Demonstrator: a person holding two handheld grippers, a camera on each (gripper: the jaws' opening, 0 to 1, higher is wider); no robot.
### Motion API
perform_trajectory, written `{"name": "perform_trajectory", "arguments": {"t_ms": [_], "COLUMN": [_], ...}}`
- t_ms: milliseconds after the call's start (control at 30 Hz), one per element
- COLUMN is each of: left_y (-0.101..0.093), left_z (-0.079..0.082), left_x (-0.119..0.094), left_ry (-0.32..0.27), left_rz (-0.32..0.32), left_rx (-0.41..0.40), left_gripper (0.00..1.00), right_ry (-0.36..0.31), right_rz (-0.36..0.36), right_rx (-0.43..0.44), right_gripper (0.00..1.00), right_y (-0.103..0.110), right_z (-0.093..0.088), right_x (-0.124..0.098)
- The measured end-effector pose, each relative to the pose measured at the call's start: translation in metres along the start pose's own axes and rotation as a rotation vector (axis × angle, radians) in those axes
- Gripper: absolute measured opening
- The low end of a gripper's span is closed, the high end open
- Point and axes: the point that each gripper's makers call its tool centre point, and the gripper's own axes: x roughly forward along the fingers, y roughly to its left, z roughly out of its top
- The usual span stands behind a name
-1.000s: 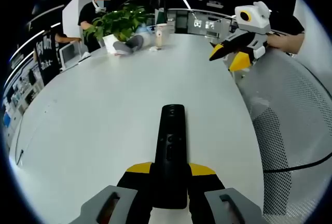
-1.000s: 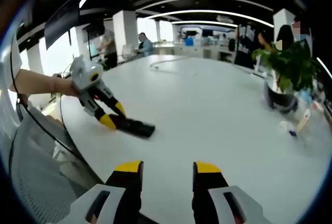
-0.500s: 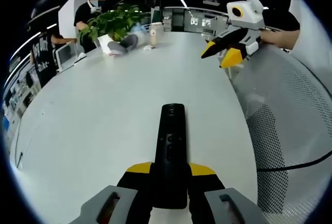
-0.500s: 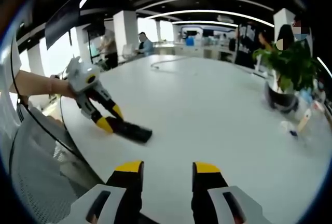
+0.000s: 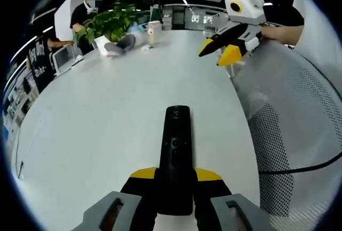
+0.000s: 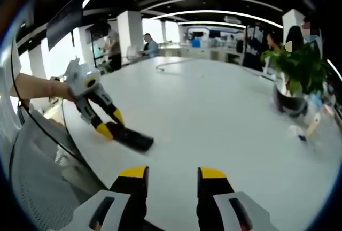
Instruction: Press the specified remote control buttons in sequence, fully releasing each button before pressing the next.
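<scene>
A black remote control (image 5: 176, 151) lies lengthwise between my left gripper's (image 5: 175, 180) yellow-tipped jaws, which are shut on its near end; its round buttons face up. In the right gripper view the same left gripper (image 6: 111, 124) holds the remote (image 6: 134, 139) low over the white table (image 6: 214, 113), near its left edge. My right gripper (image 6: 172, 175) stands open with nothing between its jaws. It hangs above the table's far right edge in the left gripper view, right gripper (image 5: 215, 55) held by a hand, well apart from the remote.
A potted plant (image 5: 111, 23) with a cup (image 5: 154, 32) beside it stands at the far end of the table. A mesh chair (image 5: 288, 135) sits by the table's edge. A thin cable (image 6: 171, 63) lies far off. People stand in the background.
The left gripper with the remote has slid a little leftward and nearer in the right gripper view. The right gripper has stayed open and almost still.
</scene>
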Motion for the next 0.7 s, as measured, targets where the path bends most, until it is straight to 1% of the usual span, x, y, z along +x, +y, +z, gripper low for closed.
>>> {"name": "perform_trajectory", "arguments": {"t_ms": [700], "left_y": [-0.016], "left_z": [-0.001], "left_x": [-0.001], "left_ry": [0.010], "left_rz": [-0.012], "left_rx": [0.016], "left_gripper": [0.24], "right_ry": [0.003], "right_rz": [-0.001], "right_rx": [-0.007], "right_gripper": [0.33], "right_y": [0.000], "right_z": [-0.001], "right_x": [0.000]}}
